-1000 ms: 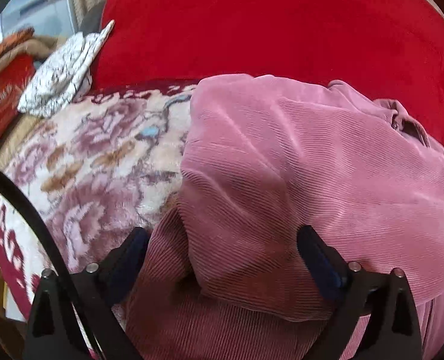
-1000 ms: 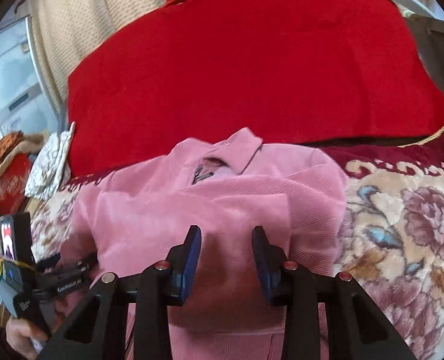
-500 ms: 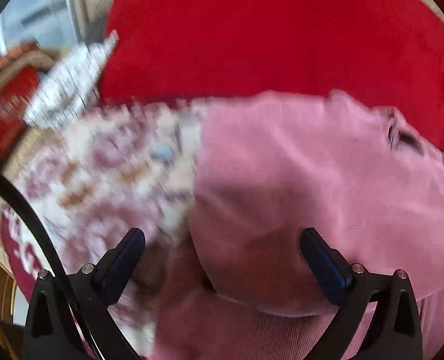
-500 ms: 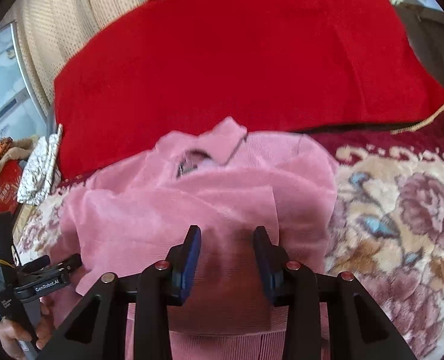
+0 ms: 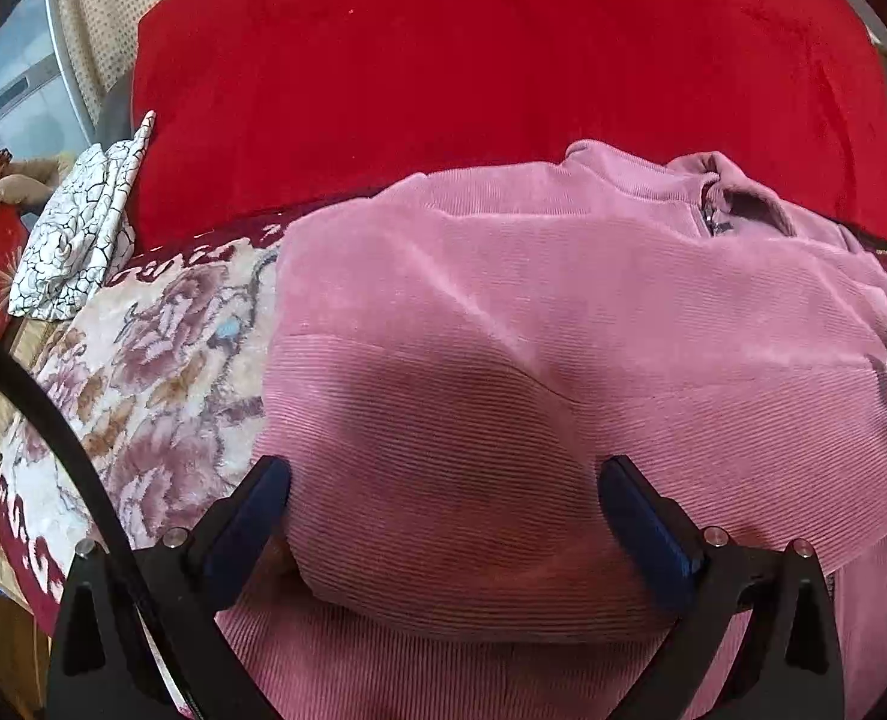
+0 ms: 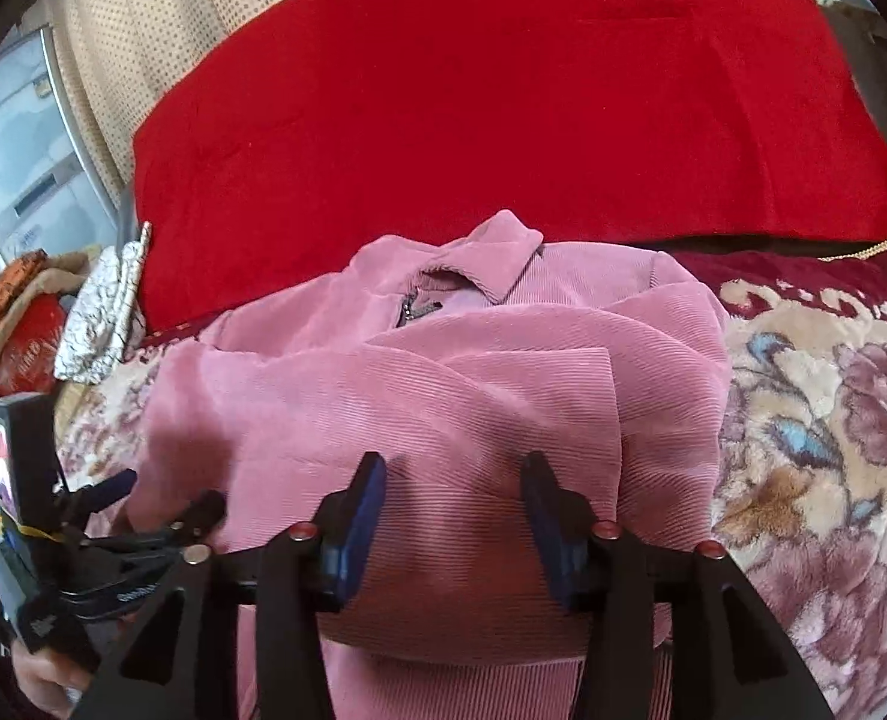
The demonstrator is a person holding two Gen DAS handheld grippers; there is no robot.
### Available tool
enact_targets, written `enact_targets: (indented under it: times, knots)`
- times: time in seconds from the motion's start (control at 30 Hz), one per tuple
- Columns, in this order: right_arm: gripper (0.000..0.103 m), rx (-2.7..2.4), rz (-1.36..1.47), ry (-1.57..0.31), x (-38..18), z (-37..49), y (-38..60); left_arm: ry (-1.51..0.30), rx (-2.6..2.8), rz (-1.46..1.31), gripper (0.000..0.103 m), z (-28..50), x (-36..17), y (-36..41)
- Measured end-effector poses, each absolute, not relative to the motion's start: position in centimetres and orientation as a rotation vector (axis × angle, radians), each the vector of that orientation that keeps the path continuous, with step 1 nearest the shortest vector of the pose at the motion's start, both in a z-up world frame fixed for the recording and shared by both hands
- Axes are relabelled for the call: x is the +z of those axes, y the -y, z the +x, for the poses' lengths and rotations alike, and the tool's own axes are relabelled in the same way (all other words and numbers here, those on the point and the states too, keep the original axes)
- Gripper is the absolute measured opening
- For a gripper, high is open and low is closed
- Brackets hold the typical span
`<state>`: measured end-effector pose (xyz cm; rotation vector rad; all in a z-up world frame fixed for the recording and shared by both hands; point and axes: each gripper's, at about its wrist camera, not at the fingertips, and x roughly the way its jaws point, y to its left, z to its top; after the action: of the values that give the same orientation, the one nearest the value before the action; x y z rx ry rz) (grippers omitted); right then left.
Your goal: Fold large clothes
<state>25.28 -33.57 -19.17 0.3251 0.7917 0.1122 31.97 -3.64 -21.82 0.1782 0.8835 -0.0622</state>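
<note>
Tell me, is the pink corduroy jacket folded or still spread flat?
Partly folded: the pink corduroy jacket has both sides turned in over its front, layered edges showing below the collar, on the floral blanket.

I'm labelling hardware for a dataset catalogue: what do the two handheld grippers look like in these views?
Both share one build. The left gripper has black angular plastic arms with triangular cut-outs, silver screw heads, dark blue pads lining its jaws and a black cable curving past its left side. The right gripper has the same black frame and blue pads, but red screw heads. Seen from the right wrist, the left one's body carries white lettering.

jacket (image 6: 431,384): pink corduroy | blanket (image 6: 815,420): cream, floral | cushion (image 6: 503,108): red | cloth (image 5: 77,240): white crackle
</note>
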Motion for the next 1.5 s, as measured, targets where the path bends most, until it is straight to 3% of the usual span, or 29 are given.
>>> enact_targets:
  times: [0.8, 1.1, 1.4, 1.5]
  knots:
    - [0.052, 0.084, 0.240, -0.732, -18.1, 24.1, 32.9, -0.778, -0.052, 0.244, 0.103, 30.6, -20.6, 4.6]
    - [0.052, 0.080, 0.188, -0.807, -19.2, 24.6, 32.1, -0.854, -0.074, 0.223, 0.103, 31.4, -21.7, 4.0]
    - [0.052, 0.123, 0.255, -0.774, -17.1, 21.6, 35.5, -0.796, -0.013, 0.109, 0.103, 28.1, -19.3, -3.2]
    - [0.059, 0.140, 0.264, -0.769, -16.9, 19.8, 36.9, -0.778, 0.018, 0.060, 0.103, 25.7, -18.8, -7.1]
